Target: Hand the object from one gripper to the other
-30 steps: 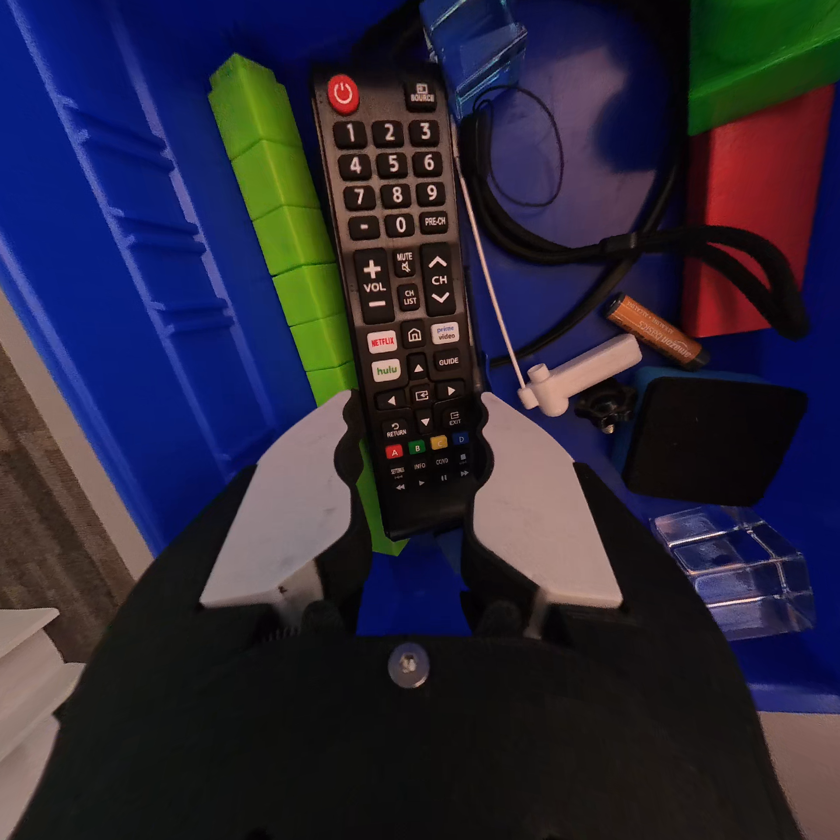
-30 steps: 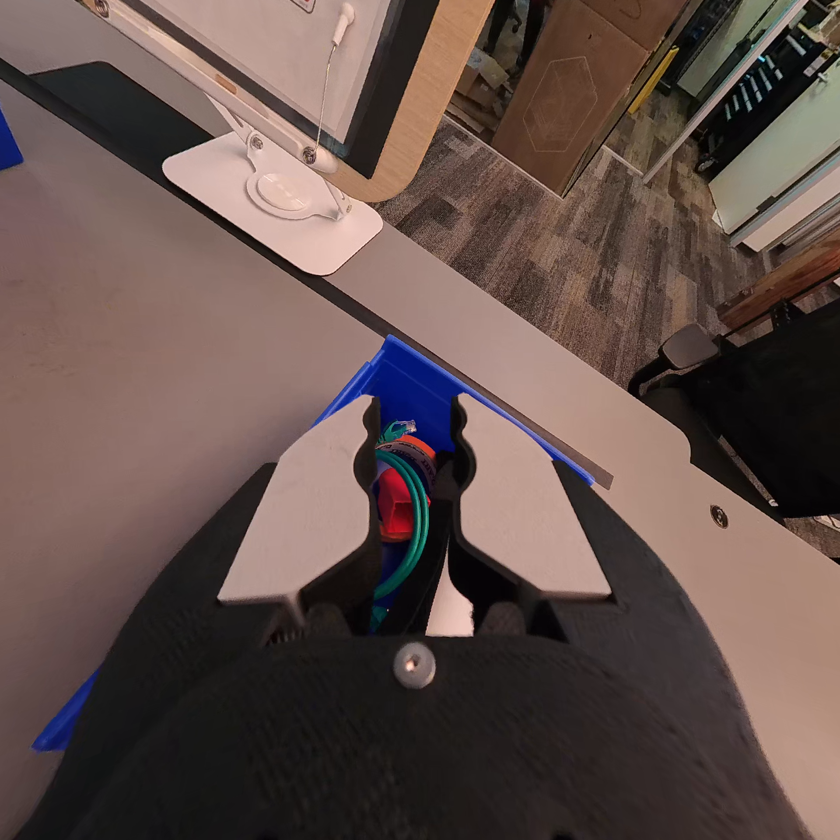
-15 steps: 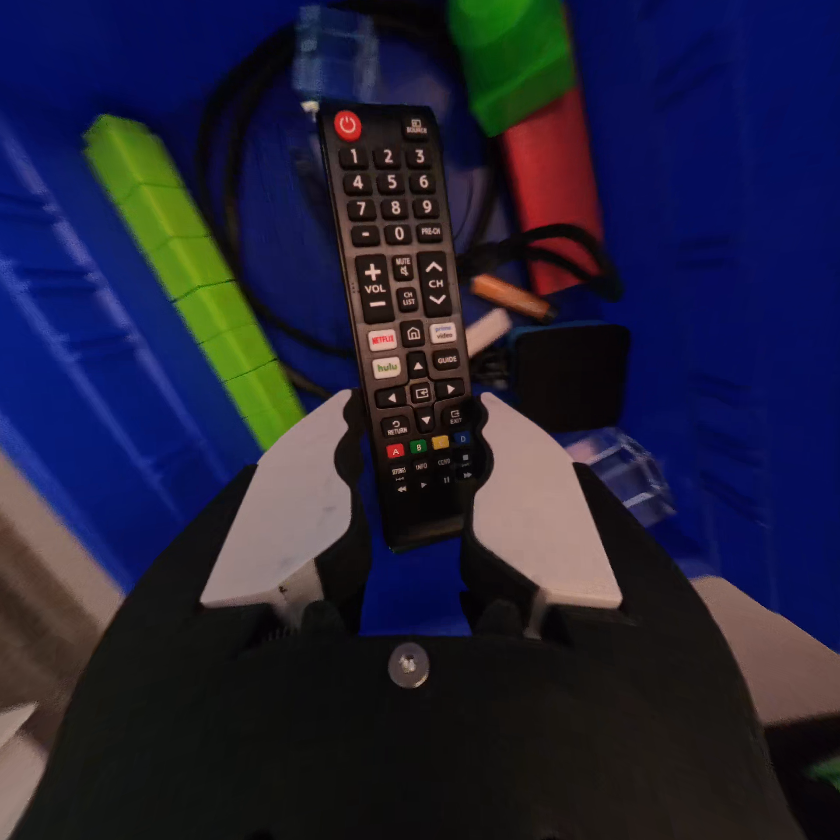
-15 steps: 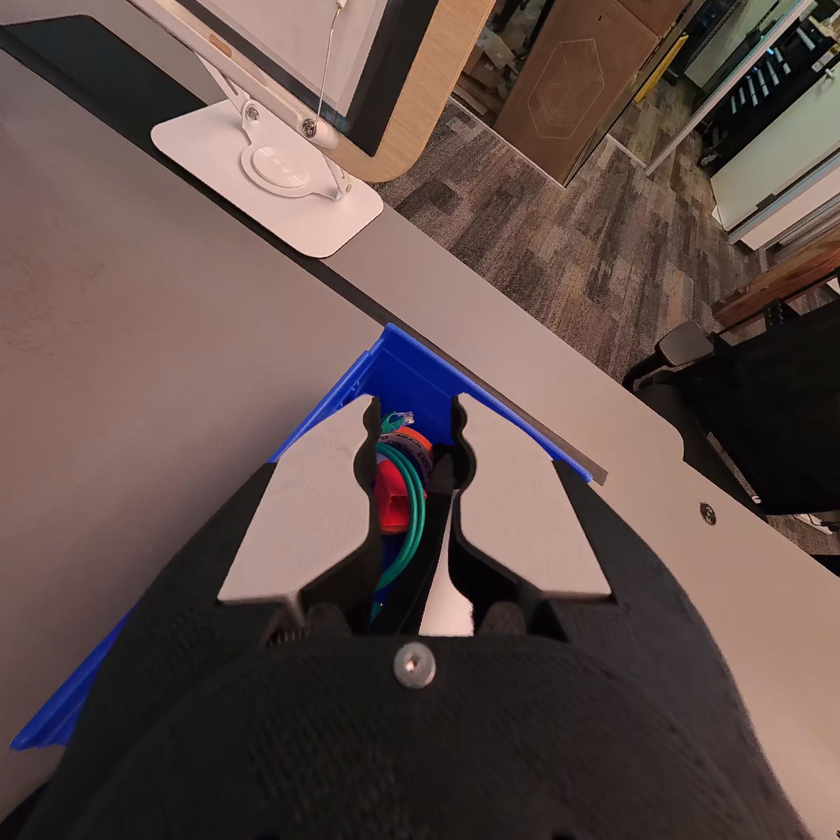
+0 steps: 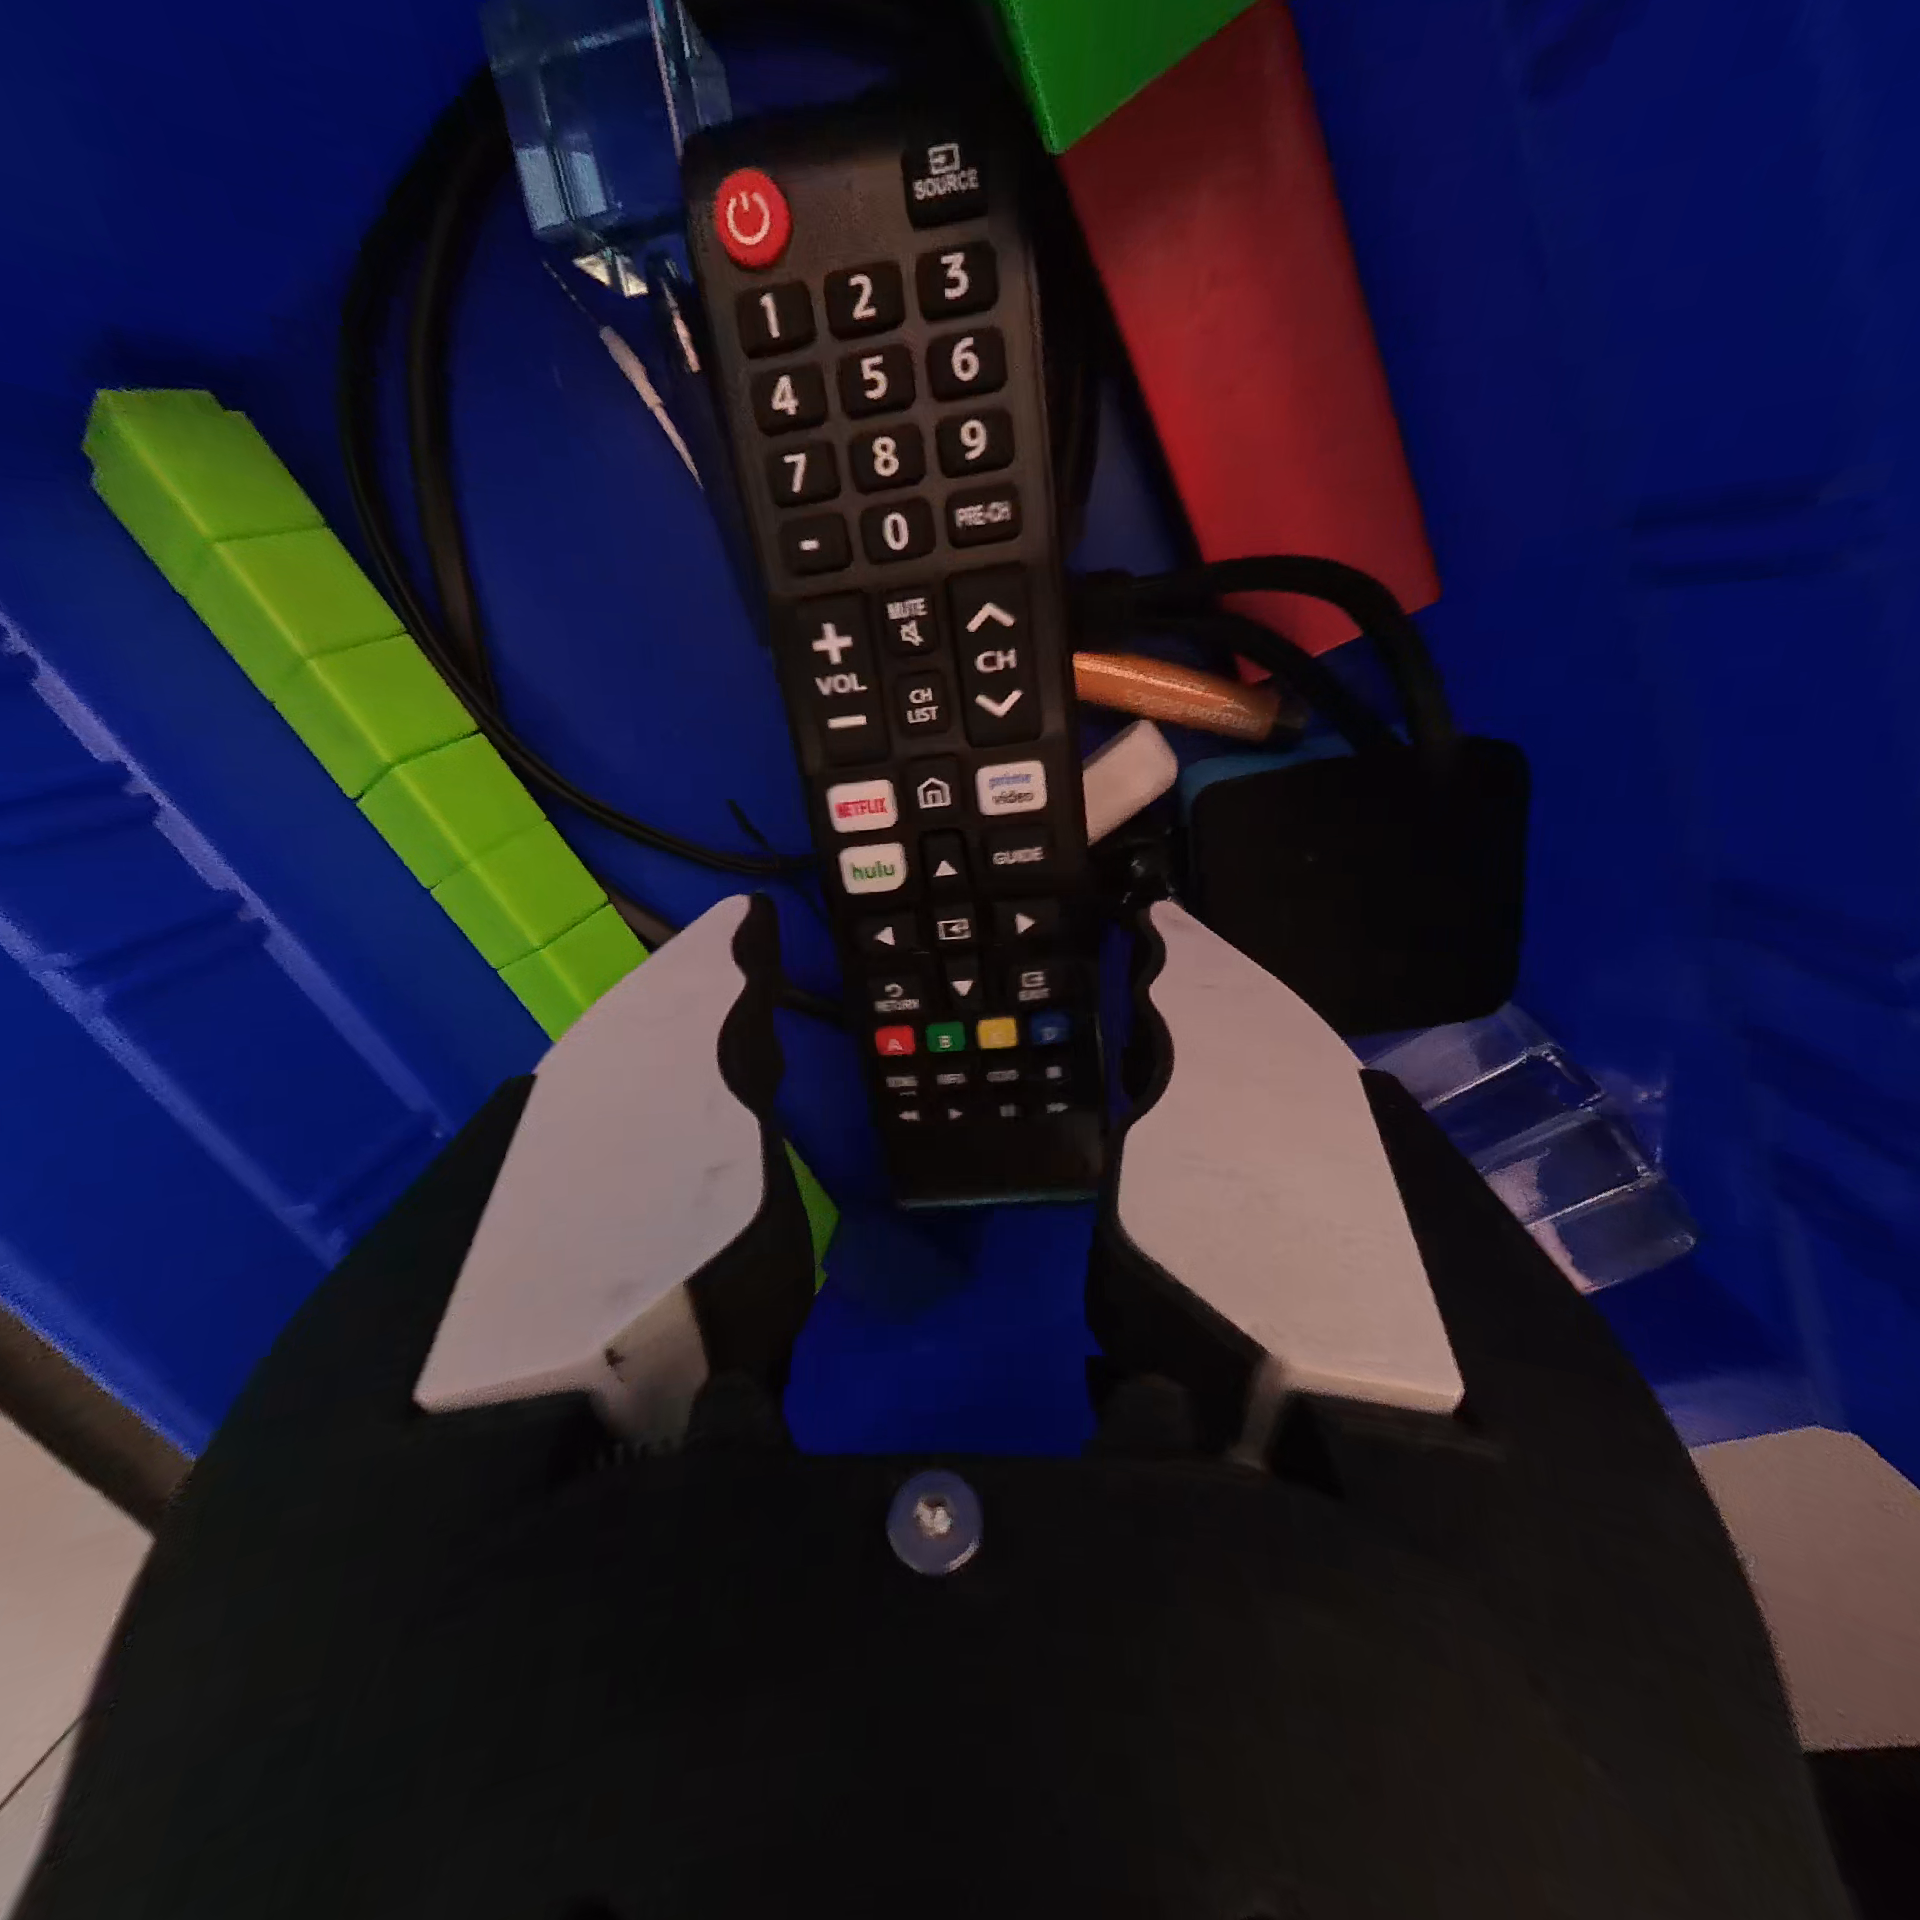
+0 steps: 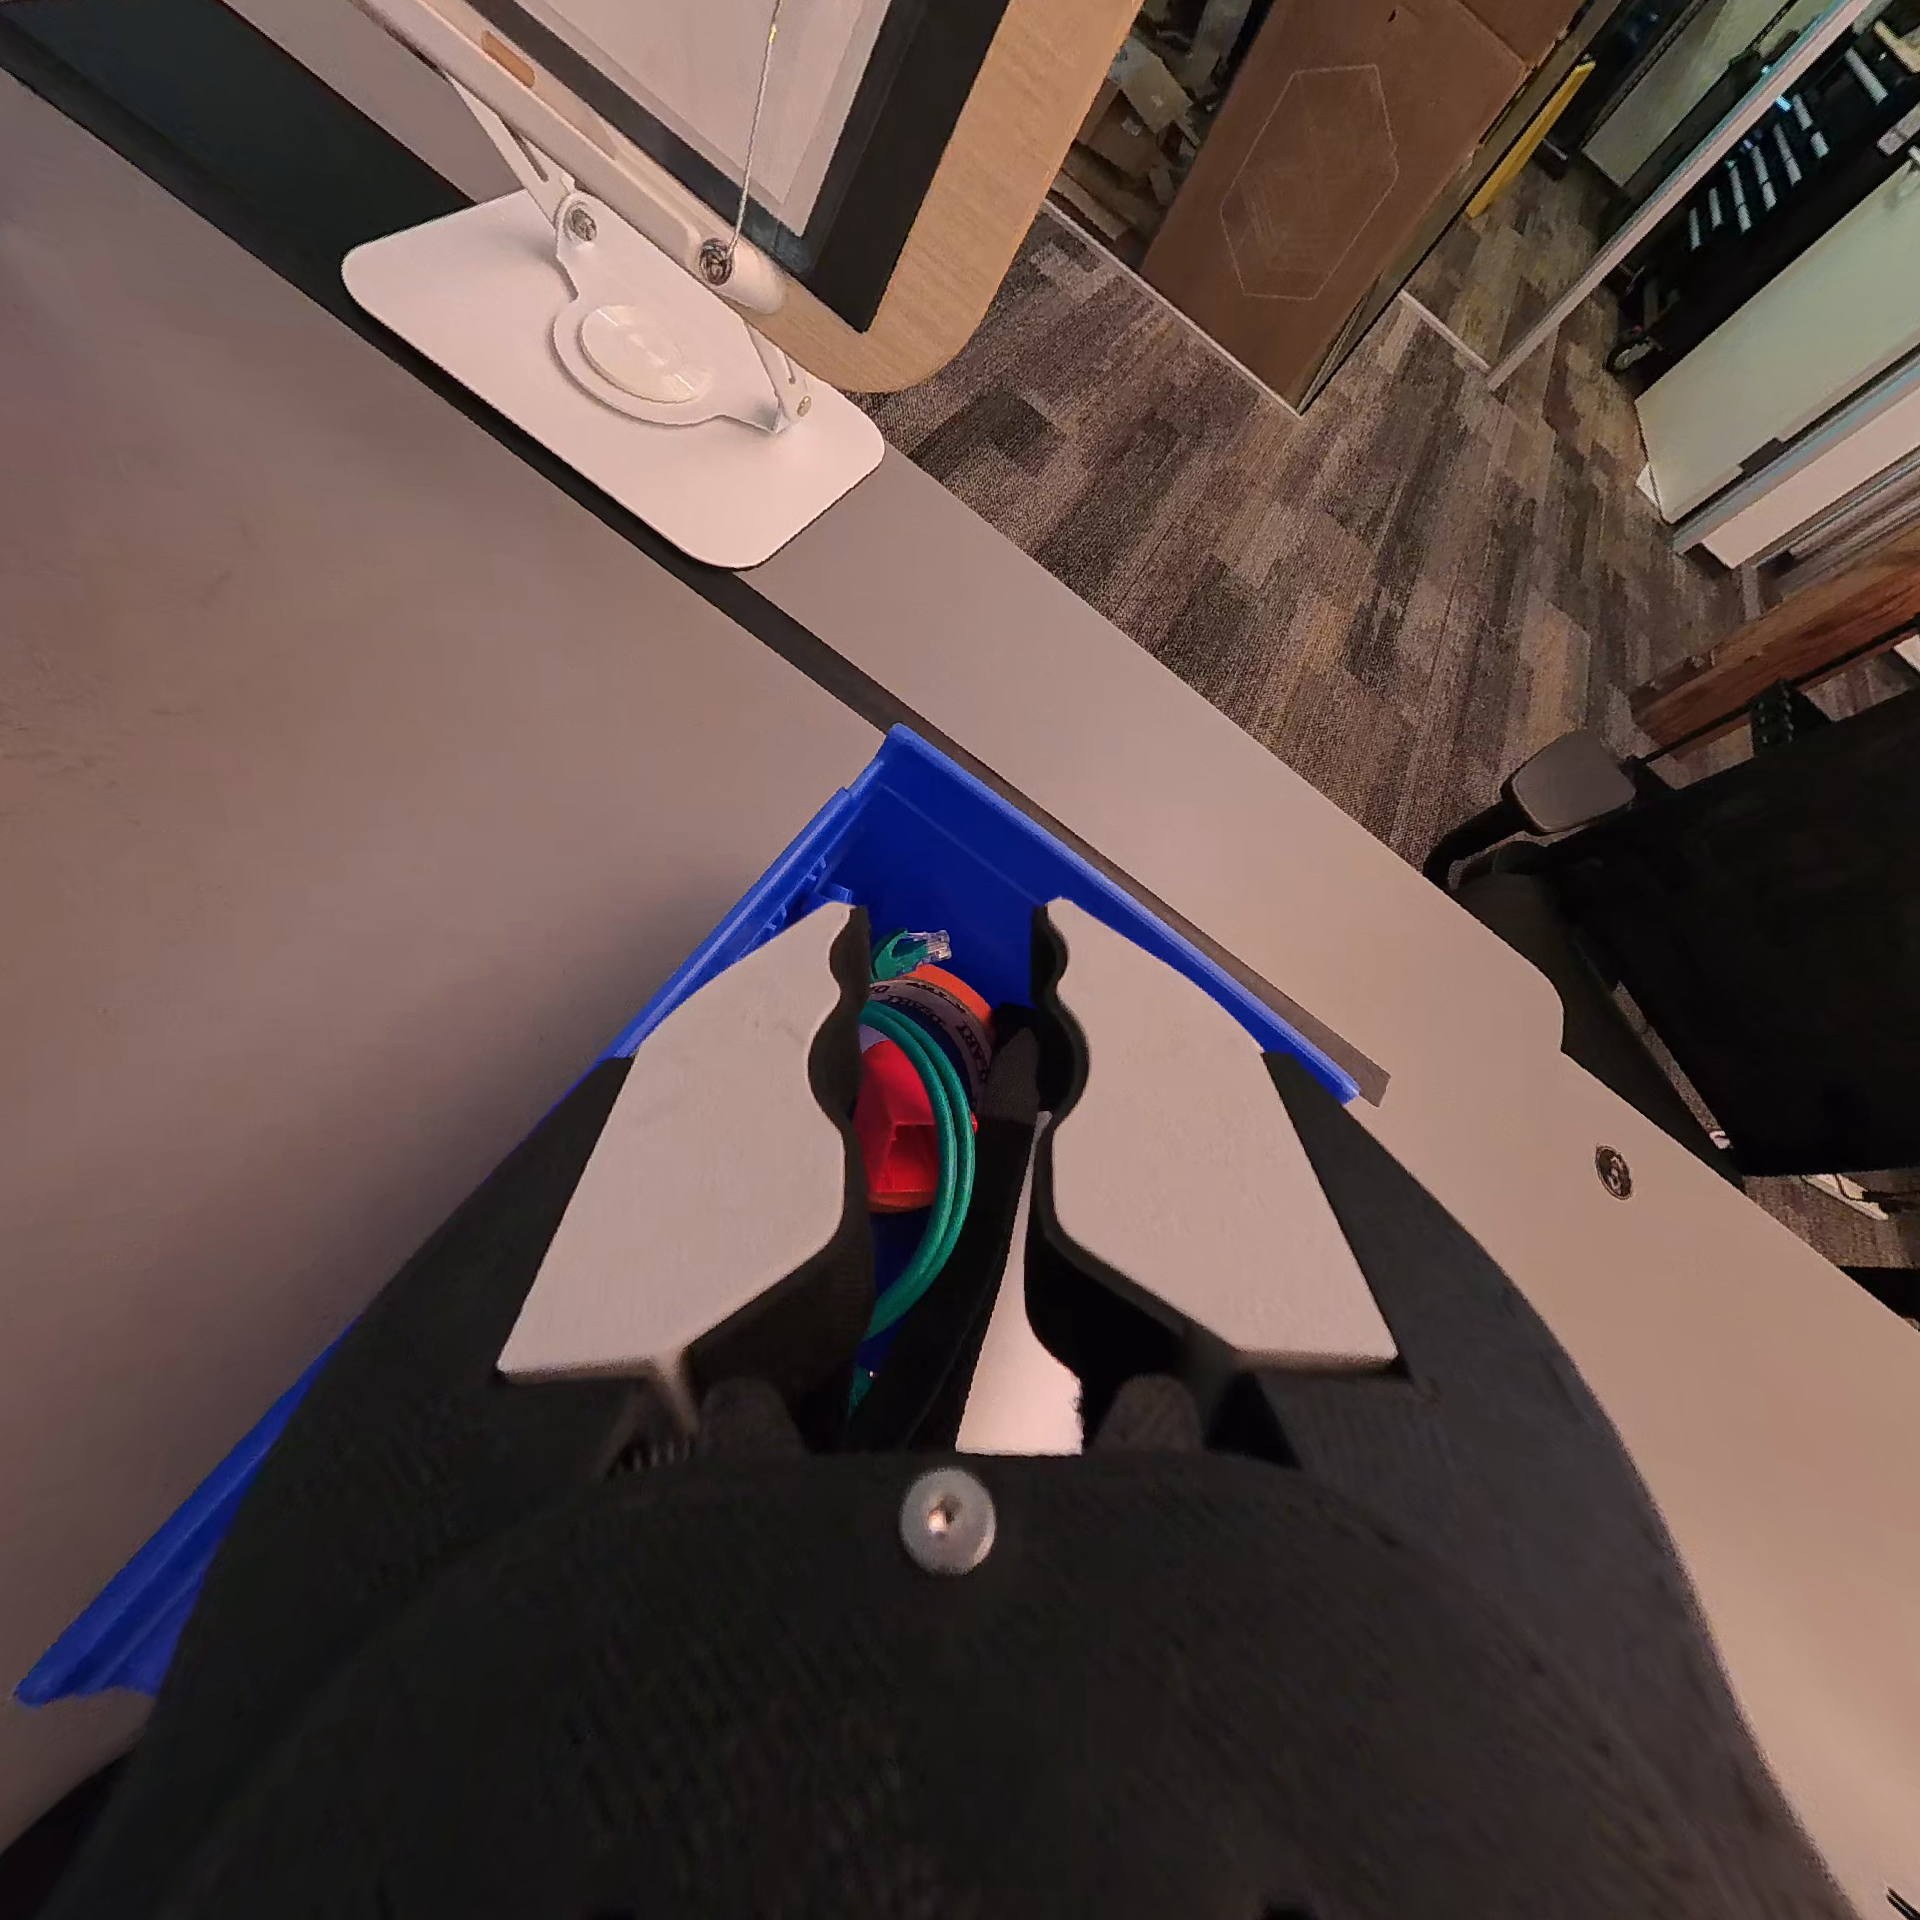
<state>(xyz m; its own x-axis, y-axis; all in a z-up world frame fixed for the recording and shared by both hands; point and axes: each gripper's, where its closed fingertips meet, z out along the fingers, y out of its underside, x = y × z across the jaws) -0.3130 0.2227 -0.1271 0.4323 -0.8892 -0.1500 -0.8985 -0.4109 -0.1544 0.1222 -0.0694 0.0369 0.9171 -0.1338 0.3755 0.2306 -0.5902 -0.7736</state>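
Gray table (image 6: 312,831) carries a white stand base (image 6: 623,384); the cardboard box (image 6: 1309,177) behind has a printed mark. Blue tote (image 5: 260,1039) fills the left wrist view. Red block (image 5: 1247,364) is cut off at the top, and a lime segmented bar (image 5: 343,665) lies to the left. Remote (image 5: 904,582) lies in the tote, printed keys and coloured logo buttons up, its lower end between the left gripper (image 5: 951,925) fingers. Claw is spread, with a gap visible on its left side, not clamping. Orange battery (image 5: 1174,696) has print too blurred to read. Right gripper (image 6: 945,920) is over a blue bin corner (image 6: 935,852), claw slightly apart. In the gap are a green cable (image 6: 951,1122), a red piece (image 6: 899,1153) and a black-and-white strip (image 6: 1013,1351) I can't identify.
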